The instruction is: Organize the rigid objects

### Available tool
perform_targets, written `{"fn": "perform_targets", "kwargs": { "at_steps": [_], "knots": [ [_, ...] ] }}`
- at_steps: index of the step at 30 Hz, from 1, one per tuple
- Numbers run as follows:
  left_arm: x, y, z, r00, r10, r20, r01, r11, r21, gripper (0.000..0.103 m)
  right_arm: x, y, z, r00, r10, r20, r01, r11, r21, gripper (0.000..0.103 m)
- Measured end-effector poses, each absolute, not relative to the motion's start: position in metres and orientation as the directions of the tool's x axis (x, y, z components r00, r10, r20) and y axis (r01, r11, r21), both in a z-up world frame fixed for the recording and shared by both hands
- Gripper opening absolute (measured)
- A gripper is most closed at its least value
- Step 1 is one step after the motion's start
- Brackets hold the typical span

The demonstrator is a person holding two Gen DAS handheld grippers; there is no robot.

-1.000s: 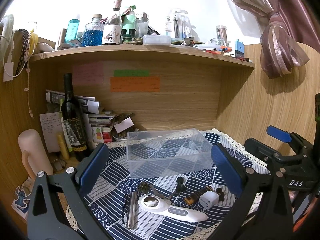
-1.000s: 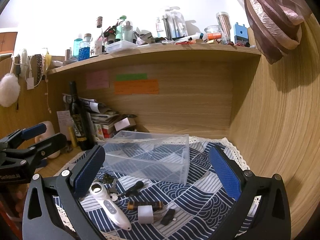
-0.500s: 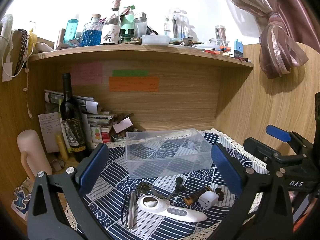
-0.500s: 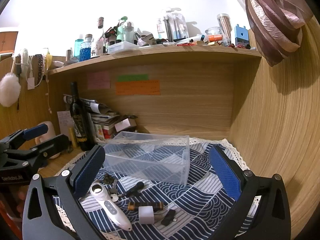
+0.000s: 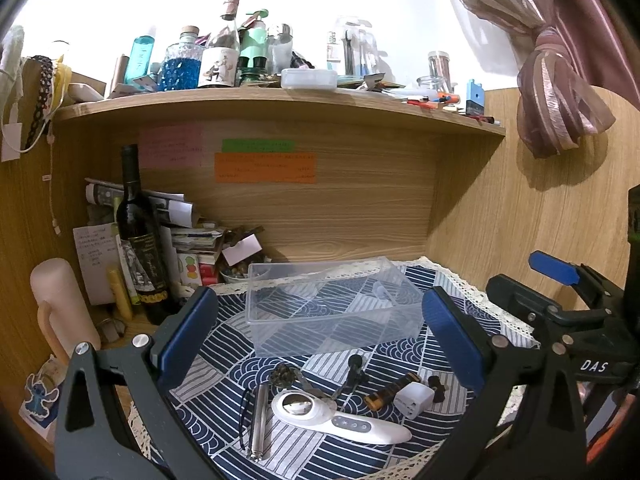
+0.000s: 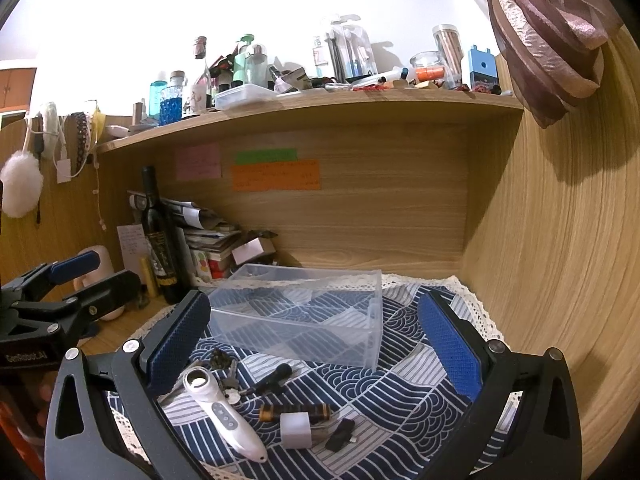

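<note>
A clear plastic box (image 5: 332, 308) (image 6: 304, 320) stands empty on the blue patterned cloth (image 5: 320, 448). In front of it lie a white handheld device (image 5: 336, 416) (image 6: 224, 416), a metal rod (image 5: 258, 420), keys (image 5: 284, 374) (image 6: 224, 364), a small black microphone (image 5: 354, 364) (image 6: 276, 374), a brown-black cylinder (image 5: 390, 392) (image 6: 296, 412), a white cube charger (image 5: 414, 400) (image 6: 295, 430) and a small black piece (image 5: 436, 386) (image 6: 340, 434). My left gripper (image 5: 316, 336) is open and empty above the items. My right gripper (image 6: 316, 344) is open and empty, to the right of the left one.
A dark wine bottle (image 5: 142, 240) (image 6: 160, 236), a pink flask (image 5: 60, 312) and a stack of papers (image 5: 188, 236) stand at the left. Wooden walls (image 6: 560, 240) close the back and right. A cluttered shelf (image 5: 280, 98) runs overhead.
Both grippers have barely shifted; the view has dropped very slightly. Nothing on the cloth has moved.
</note>
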State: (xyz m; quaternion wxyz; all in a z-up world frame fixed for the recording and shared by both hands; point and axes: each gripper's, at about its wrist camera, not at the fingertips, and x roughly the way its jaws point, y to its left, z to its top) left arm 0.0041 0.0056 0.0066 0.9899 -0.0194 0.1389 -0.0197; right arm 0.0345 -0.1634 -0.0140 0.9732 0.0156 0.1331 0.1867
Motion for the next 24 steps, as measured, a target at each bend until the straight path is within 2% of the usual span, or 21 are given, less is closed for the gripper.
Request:
{"fn": "perform_targets", "kwargs": {
  "at_steps": [10,13,18,20,24],
  "knots": [
    [0.01,0.013,0.002,0.953,-0.086,-0.291,0.064,0.994,-0.084,0.102,0.035,-0.158,-0.018,0.892,0.38,-0.245,-0.377,0.924,0.059,0.103],
    [0.014,0.023,0.001,0.946,-0.086,-0.313,0.054,0.993,-0.108,0.087,0.04,-0.159,-0.021,0.89,0.376,-0.258,-0.374,0.925,0.058,0.096],
    [0.024,0.05,-0.005,0.933,-0.045,-0.358,-0.003,0.991,-0.133,0.08,0.056,-0.166,-0.034,0.865,0.383,-0.325,-0.38,0.922,0.078,0.079],
    [0.029,0.062,-0.012,0.92,-0.029,-0.39,-0.027,0.99,-0.138,0.073,0.063,-0.168,-0.043,0.856,0.368,-0.364,-0.367,0.927,0.075,0.072],
    [0.039,0.083,-0.035,0.876,-0.003,-0.483,-0.076,0.987,-0.144,0.063,0.074,-0.171,-0.063,0.822,0.358,-0.442,-0.359,0.929,0.086,0.063]
  ]
}}
